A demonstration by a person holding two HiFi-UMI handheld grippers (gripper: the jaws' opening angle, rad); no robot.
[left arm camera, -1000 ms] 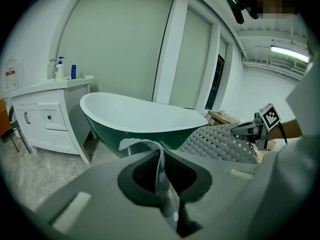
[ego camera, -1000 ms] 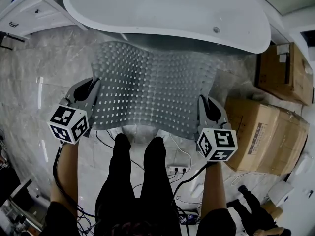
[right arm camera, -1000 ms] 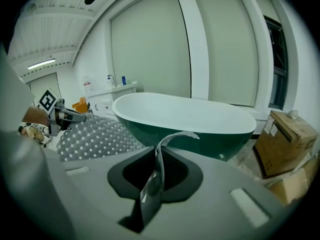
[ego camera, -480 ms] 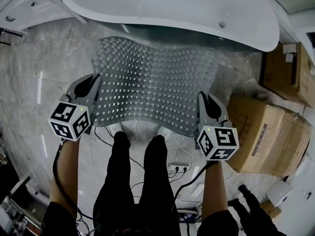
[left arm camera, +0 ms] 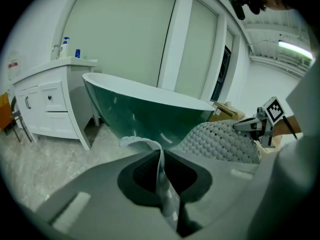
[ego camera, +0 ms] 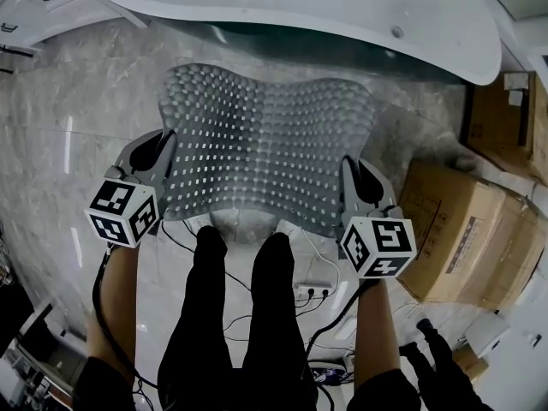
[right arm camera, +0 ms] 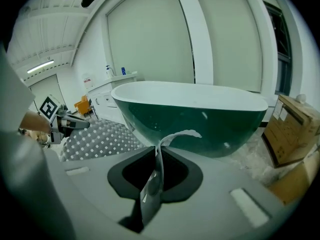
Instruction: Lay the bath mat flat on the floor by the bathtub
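Observation:
A grey bath mat (ego camera: 267,152) with bumps and small square holes hangs spread between my two grippers, just in front of the bathtub (ego camera: 300,7). My left gripper (ego camera: 163,154) is shut on the mat's left edge; in the left gripper view a strip of mat (left arm camera: 161,171) is pinched between the jaws. My right gripper (ego camera: 353,176) is shut on the right edge, and its own view shows the mat (right arm camera: 156,170) clamped edge-on. The mat's middle bulges upward (left arm camera: 220,141). The tub (right arm camera: 195,116) is dark green outside and white inside.
Marble floor (ego camera: 86,118) lies under the mat. Cardboard boxes (ego camera: 467,229) stand at the right, close to the tub's end. A white vanity cabinet (left arm camera: 47,106) stands left of the tub. Cables and a power strip (ego camera: 310,291) lie by the person's legs (ego camera: 240,315).
The mat, held in both grippers, has moved a little away from the tub and lower toward the floor. Both grips are unchanged.

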